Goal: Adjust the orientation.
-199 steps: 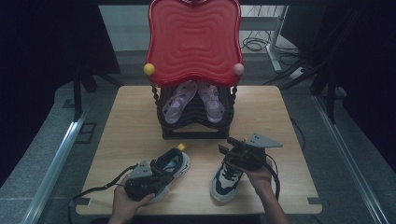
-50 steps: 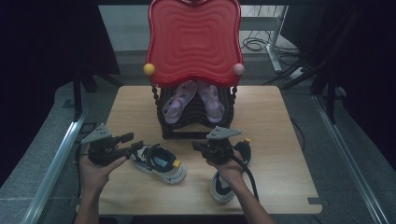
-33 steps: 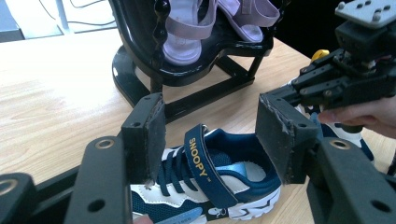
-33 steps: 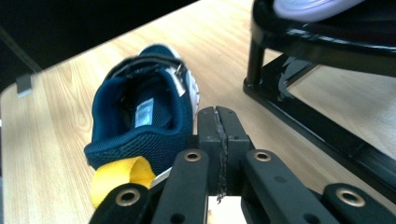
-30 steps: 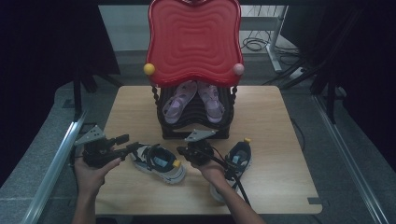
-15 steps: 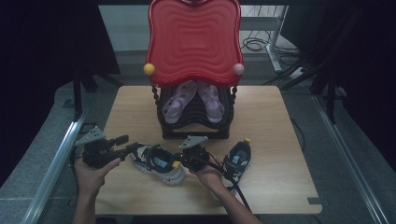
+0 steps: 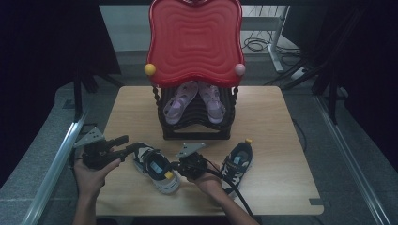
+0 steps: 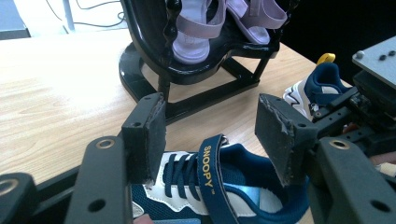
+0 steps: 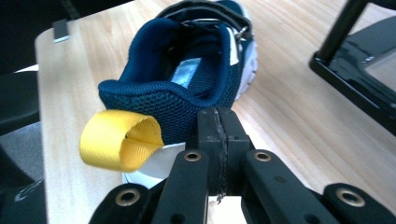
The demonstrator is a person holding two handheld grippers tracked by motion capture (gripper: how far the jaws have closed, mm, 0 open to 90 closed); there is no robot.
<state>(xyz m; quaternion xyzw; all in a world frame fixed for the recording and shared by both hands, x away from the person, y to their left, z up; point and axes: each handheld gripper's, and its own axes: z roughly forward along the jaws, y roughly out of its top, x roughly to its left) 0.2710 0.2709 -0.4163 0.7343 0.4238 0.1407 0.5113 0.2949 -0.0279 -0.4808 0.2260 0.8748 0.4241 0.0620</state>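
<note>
Indoors, wooden table; left gripper jaws apart, right gripper jaws together behind sneaker.

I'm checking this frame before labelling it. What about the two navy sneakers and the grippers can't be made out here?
- Right gripper: jaws pressed together at the left sneaker's heel; the right gripper view does not show whether heel fabric is pinched between them.
- Left sneaker's toe: the left gripper view's bottom edge and the left gripper's open jaws cut it off.
- Right sneaker: the person's right hand covers its toe in the high view.
</note>
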